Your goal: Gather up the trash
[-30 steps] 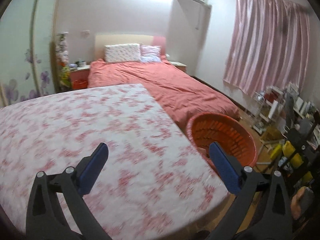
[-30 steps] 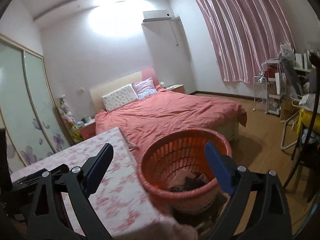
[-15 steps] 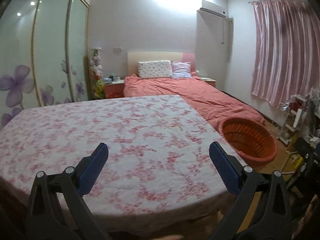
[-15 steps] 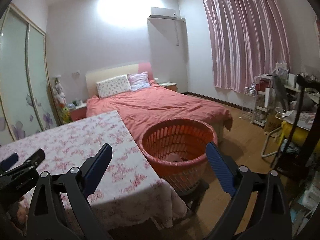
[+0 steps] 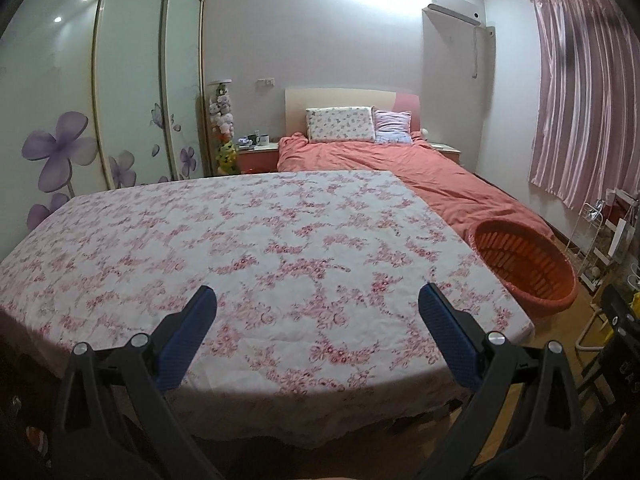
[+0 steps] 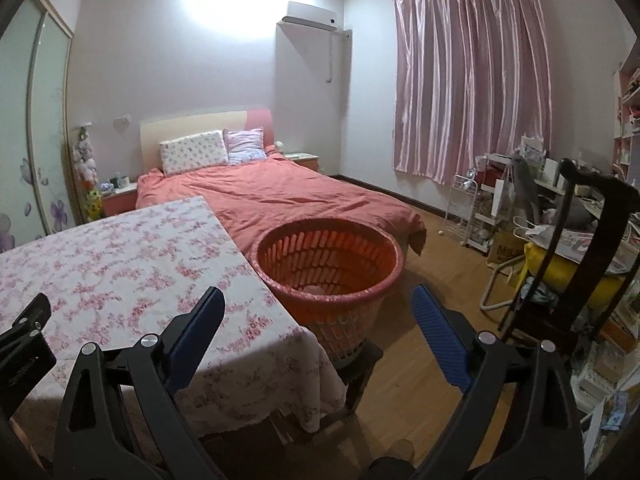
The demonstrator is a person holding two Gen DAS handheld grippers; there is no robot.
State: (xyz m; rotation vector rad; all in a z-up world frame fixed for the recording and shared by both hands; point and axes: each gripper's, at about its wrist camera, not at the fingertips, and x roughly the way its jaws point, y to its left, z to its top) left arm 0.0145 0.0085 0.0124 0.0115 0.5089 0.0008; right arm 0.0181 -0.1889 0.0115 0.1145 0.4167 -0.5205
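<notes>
An orange slatted basket (image 6: 328,264) stands on a low stool beside the table's right edge, also seen at the right in the left wrist view as the basket (image 5: 524,264). A pale scrap lies at its bottom. My left gripper (image 5: 312,300) hangs open over the near edge of the flowered tablecloth (image 5: 240,248), nothing between its fingers. My right gripper (image 6: 316,296) is open too, held back from the basket and level with its rim. The left gripper's body (image 6: 24,344) shows at the far left of the right wrist view. No trash shows on the table.
A bed with a coral cover (image 6: 280,196) lies behind the table and basket. A sliding wardrobe (image 5: 100,92) fills the left wall. A dark chair (image 6: 584,248), wire rack (image 6: 472,208) and cluttered shelves crowd the right side. Wooden floor (image 6: 432,264) lies beyond the basket.
Both grippers have pulled back and away from the basket and table; the basket now looks smaller and farther off. Both stayed open.
</notes>
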